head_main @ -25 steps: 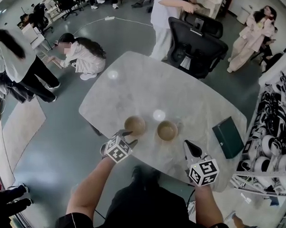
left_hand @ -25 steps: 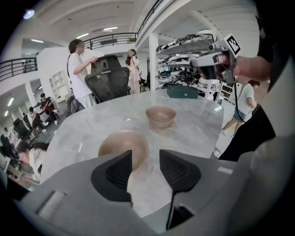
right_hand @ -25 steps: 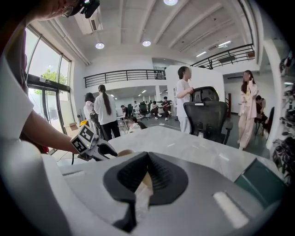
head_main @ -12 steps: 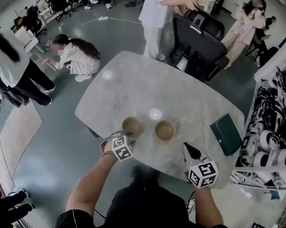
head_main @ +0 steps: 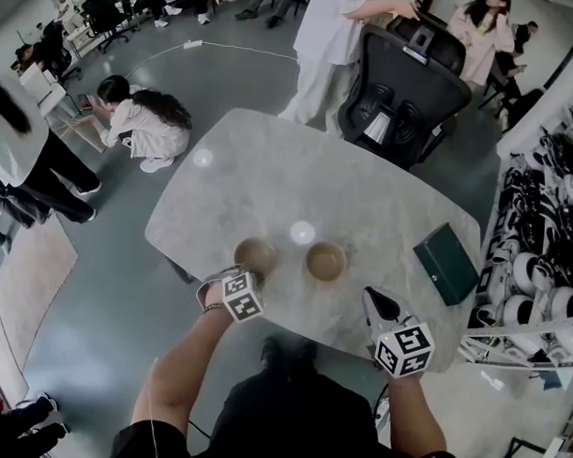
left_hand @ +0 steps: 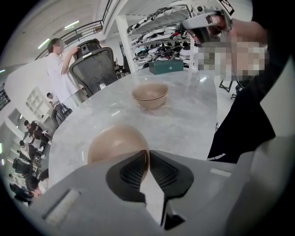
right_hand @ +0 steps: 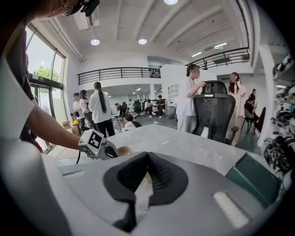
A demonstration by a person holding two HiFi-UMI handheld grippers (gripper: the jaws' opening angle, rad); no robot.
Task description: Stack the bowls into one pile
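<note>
Marble table (head_main: 270,166), near edge: my left gripper (left_hand: 148,154), whose jaws have just been closing, pinches the rim of the near bowl (left_hand: 115,145); my right gripper (right_hand: 146,159) is shut and empty. Beyond: second bowl (left_hand: 150,94), upright, apart. Risk: so slight a rim pinch may let the bowl tilt and slip when lifted.

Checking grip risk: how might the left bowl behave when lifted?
The left gripper has just closed its jaws on the left bowl's rim, so it will likely hang tilted. The smooth wall may slip. It looks rigid, probably keeping shape.
</note>
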